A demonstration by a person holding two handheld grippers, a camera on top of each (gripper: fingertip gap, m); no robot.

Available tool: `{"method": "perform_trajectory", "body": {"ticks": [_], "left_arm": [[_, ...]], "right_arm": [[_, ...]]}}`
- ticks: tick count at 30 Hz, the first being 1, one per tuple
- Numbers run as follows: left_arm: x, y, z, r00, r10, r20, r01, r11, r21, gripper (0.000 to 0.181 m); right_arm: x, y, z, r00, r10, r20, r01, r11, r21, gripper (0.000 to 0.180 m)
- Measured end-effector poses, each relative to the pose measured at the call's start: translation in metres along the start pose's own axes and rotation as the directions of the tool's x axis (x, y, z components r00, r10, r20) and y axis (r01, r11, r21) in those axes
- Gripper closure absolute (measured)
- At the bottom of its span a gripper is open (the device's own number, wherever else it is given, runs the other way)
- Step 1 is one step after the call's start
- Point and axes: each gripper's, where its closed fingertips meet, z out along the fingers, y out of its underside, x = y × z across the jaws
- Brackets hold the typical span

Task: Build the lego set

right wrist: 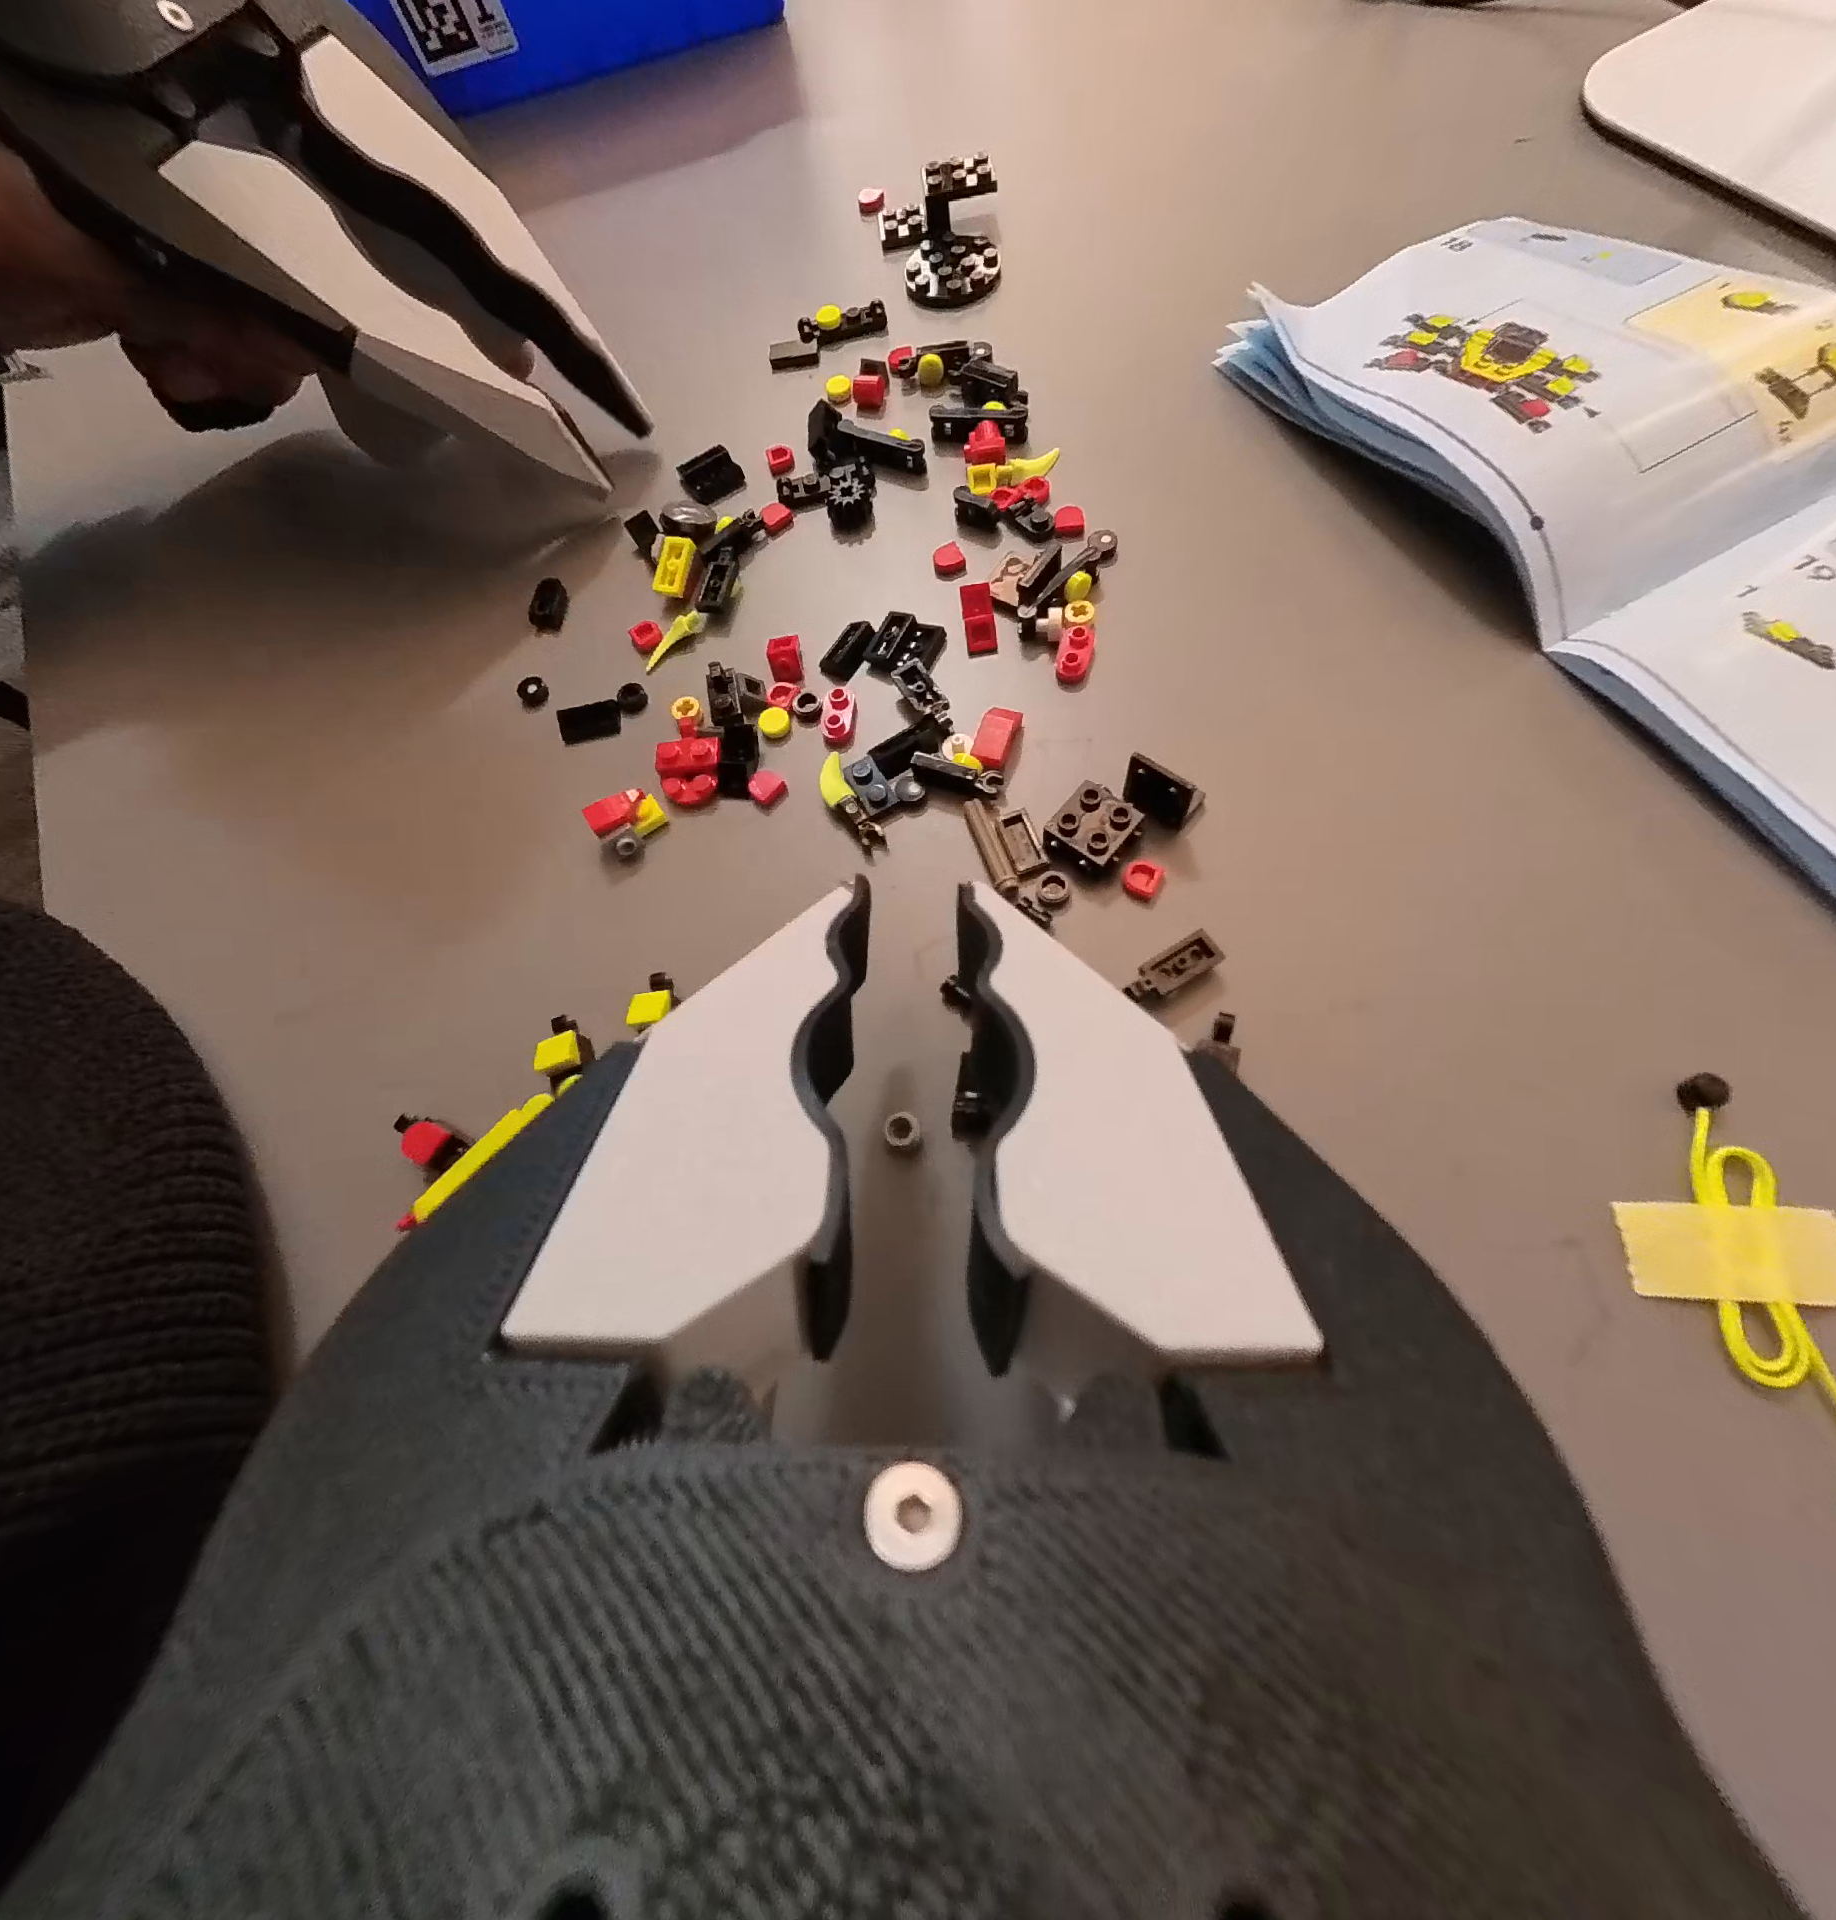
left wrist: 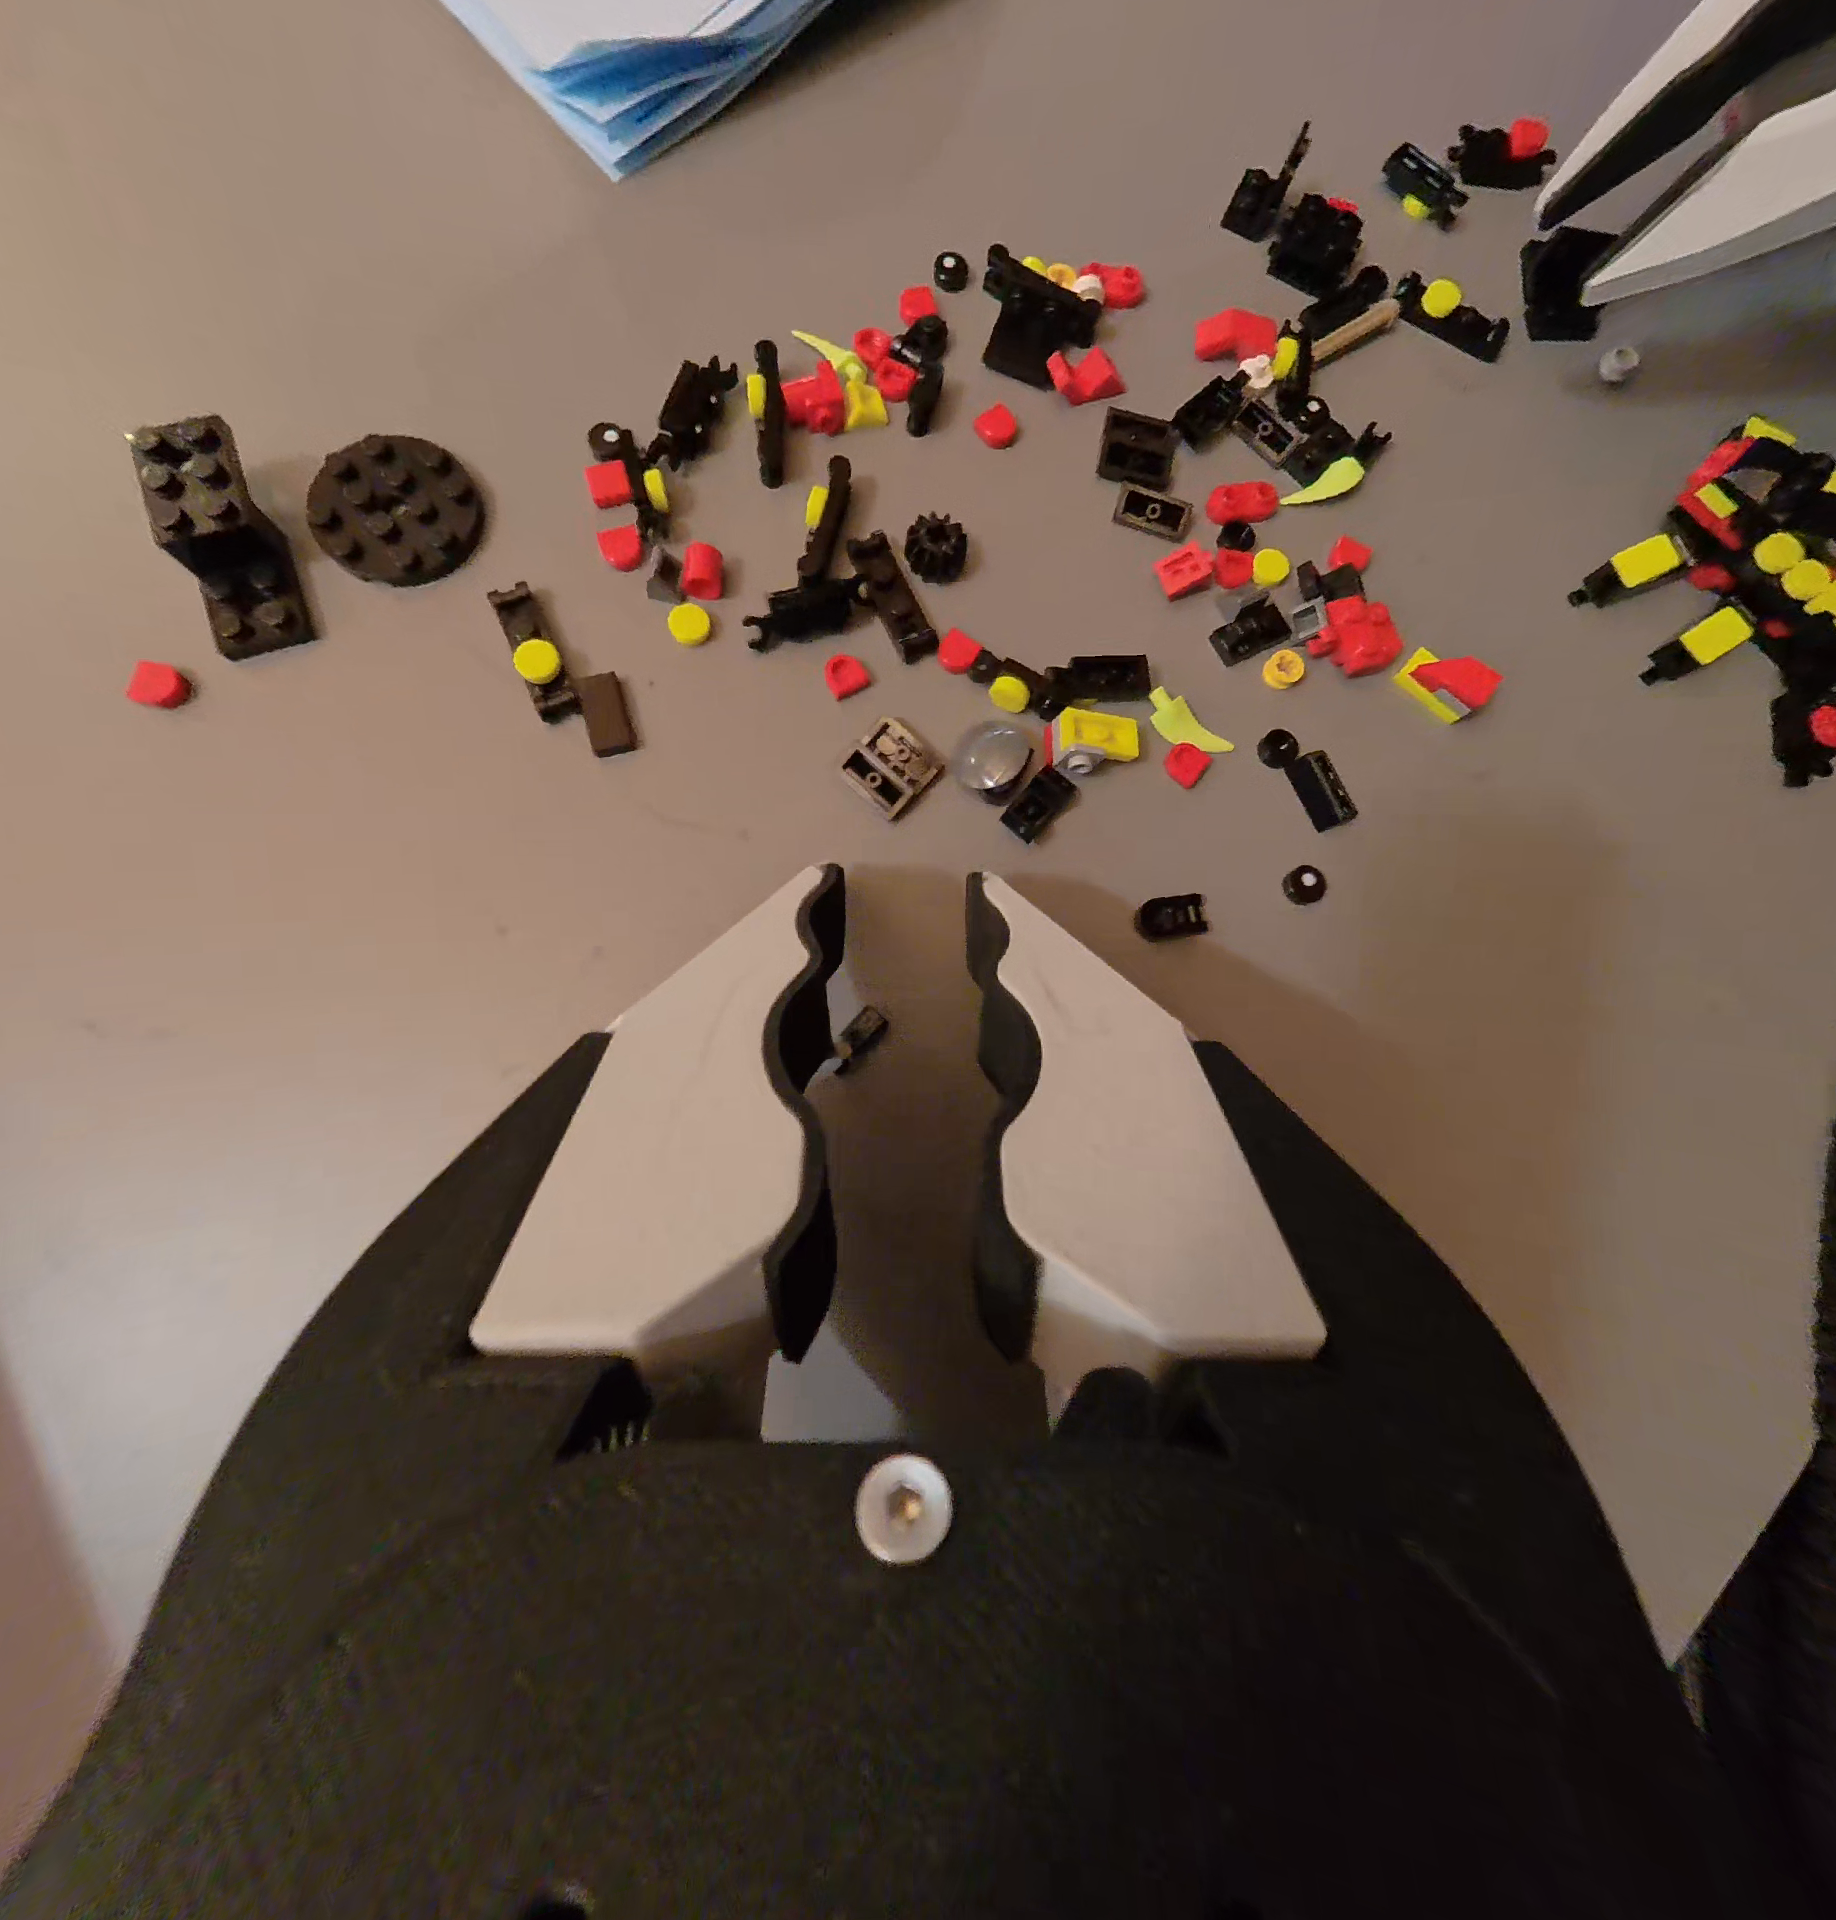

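Both tongs, my left [left wrist: 906,883] and right [right wrist: 914,896], hover empty and parted over loose pieces [left wrist: 997,520] strewn mid-bench, the model [left wrist: 1766,592] only part-built.

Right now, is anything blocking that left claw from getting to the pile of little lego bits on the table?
Nothing visible does. The left gripper is open and empty, and only bare grey table lies between its tips and the nearest loose lego pieces straight ahead. One small black piece lies under its fingers.

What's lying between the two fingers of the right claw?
A small grey round stud piece lies loose on the table between the right claw fingers, seen in the right wrist view.
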Motion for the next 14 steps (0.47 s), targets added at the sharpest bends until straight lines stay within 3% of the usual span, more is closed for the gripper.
{"method": "perform_trajectory", "body": {"ticks": [5,8,14], "left_arm": [[-0.018,-0.003,-0.007,0.997,-0.059,0.056,0.057,0.998,0.036,0.160],[-0.007,-0.011,-0.011,0.992,-0.111,-0.058,0.116,0.989,0.087,0.156],[0.017,-0.009,-0.003,0.993,-0.007,-0.119,0.013,0.998,0.054,0.148]], "right_arm": [[0.002,0.002,0.001,1.000,0.011,-0.002,-0.011,1.000,-0.006,0.165],[0.002,0.002,0.001,1.000,0.015,0.001,-0.015,1.000,-0.005,0.165],[0.001,0.003,0.001,1.000,0.015,0.006,-0.015,1.000,-0.008,0.165]]}}
